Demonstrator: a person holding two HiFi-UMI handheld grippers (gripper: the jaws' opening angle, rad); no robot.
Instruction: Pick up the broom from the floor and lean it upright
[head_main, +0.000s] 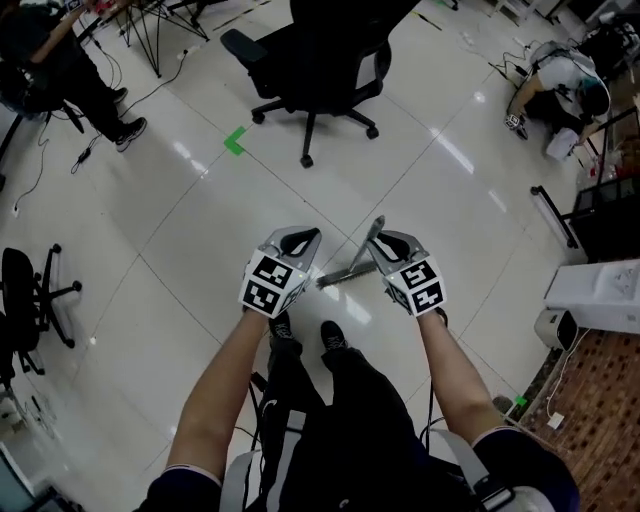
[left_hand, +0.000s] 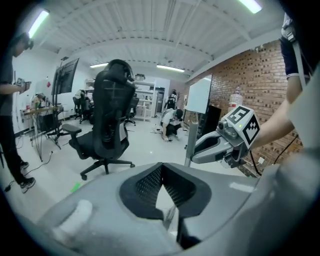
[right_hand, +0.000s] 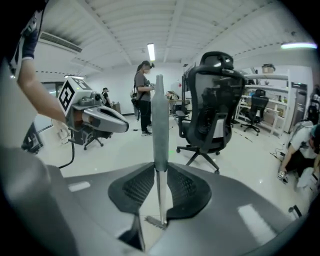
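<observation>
broom (right_hand: 159, 125), a smooth grey pole, sits clamped between the right tool's (right_hand: 159, 169) ribbed black pads (right_hand: 137, 187); left tool (left_hand: 161, 167) closed, empty.

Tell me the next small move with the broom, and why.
Probably keep the right tongs clamped on the broom handle and turn toward the brick wall on the right. The handle looks near upright, the left tongs are shut beside it and not on it, and ahead there is only open floor and a wheeled chair, a poor support.

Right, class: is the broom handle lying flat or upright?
Near upright: clamped in the right gripper, the handle stands vertical in the left gripper view.
</observation>
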